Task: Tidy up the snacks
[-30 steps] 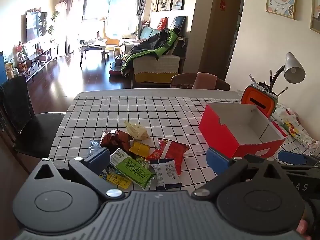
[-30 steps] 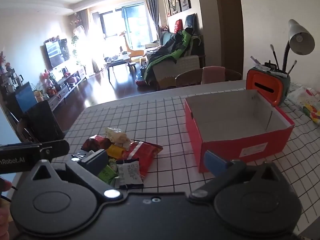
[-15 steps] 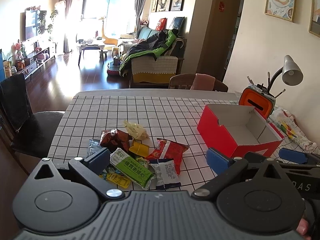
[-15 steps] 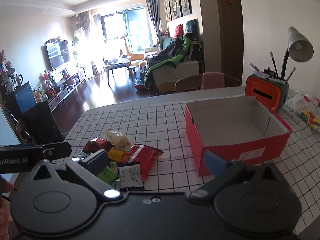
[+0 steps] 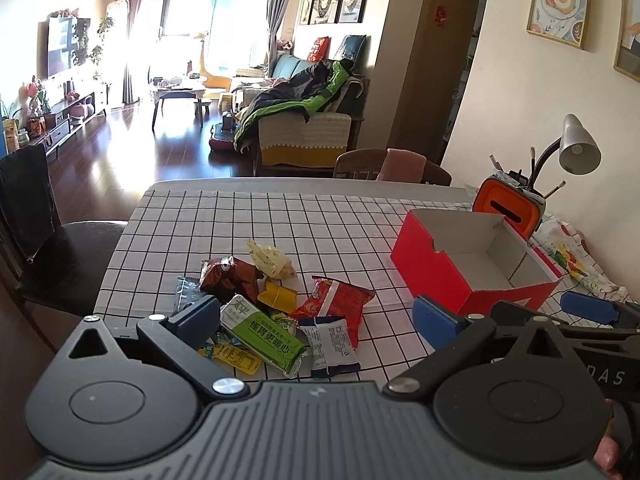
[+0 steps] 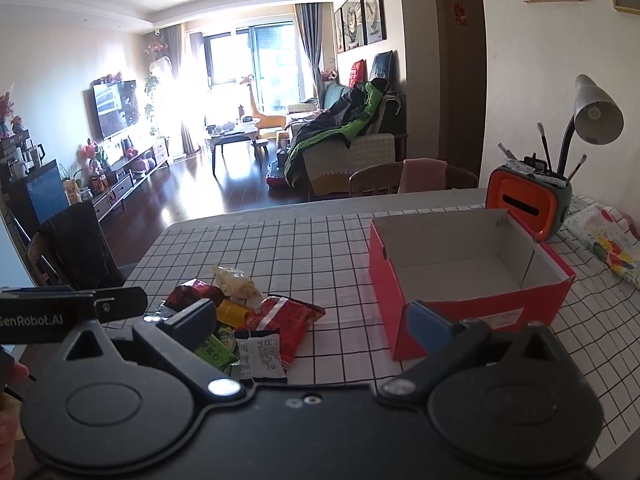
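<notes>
Left tongs [image 5: 316,318] (side reads "GenRobot.AI") and right tongs [image 6: 314,322] both agape, empty.

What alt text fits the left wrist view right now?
A pile of snack packets lies loose on a checked tablecloth, just ahead of the open, empty left tool. To the right stands an open, empty red box, with the right tool beside it. A sunlit living room lies beyond.

About nine snack packets [image 5: 276,312], one red box [image 5: 472,264], one lamp [image 5: 576,148]
</notes>
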`<state>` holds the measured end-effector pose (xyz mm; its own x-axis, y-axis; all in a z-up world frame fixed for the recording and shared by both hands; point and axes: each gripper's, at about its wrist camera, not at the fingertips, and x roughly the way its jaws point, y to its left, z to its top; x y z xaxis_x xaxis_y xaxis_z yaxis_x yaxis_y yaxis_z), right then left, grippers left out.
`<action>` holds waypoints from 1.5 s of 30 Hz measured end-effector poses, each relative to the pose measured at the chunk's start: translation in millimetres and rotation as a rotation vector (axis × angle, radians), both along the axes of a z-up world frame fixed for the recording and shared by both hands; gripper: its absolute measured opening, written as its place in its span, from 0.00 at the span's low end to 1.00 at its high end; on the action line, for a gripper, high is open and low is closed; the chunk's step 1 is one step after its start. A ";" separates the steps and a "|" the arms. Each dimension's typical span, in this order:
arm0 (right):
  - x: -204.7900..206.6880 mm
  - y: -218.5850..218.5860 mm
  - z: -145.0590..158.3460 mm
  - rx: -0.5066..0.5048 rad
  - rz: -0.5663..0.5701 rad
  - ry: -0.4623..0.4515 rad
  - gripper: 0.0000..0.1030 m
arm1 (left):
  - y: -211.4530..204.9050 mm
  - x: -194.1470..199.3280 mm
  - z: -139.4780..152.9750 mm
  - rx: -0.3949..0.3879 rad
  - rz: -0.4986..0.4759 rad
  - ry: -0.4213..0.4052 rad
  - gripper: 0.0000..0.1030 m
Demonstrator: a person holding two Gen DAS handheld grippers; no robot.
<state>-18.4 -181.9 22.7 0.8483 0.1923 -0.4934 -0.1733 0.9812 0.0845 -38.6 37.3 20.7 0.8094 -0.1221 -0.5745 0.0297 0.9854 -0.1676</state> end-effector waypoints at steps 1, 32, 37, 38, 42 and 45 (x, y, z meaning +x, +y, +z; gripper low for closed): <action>-0.2 1.2 -0.4 -0.002 0.001 0.005 0.99 | 1.3 -0.8 0.1 -0.003 0.000 -0.001 1.00; 97.8 56.2 -94.5 -0.123 0.282 0.158 0.88 | 43.1 69.5 -74.4 -0.023 0.218 0.287 0.99; 109.6 72.4 -122.8 -0.121 0.310 0.255 0.83 | 35.6 99.5 -88.0 -0.031 0.252 0.334 0.99; 114.6 73.6 -129.4 -0.133 0.319 0.273 0.82 | 34.3 106.2 -90.9 -0.036 0.258 0.344 0.98; 121.5 86.0 -152.0 -0.201 0.349 0.312 0.77 | 34.5 132.7 -104.0 -0.061 0.296 0.399 0.95; 128.5 92.2 -161.5 -0.218 0.369 0.342 0.76 | 38.4 148.4 -113.1 -0.101 0.332 0.448 0.93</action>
<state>110.2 -89.7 -138.8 0.5279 0.3094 -0.7909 -0.5078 0.8615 -0.0020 109.8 75.7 -92.5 0.4937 0.0247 -0.8693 -0.3745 0.9082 -0.1868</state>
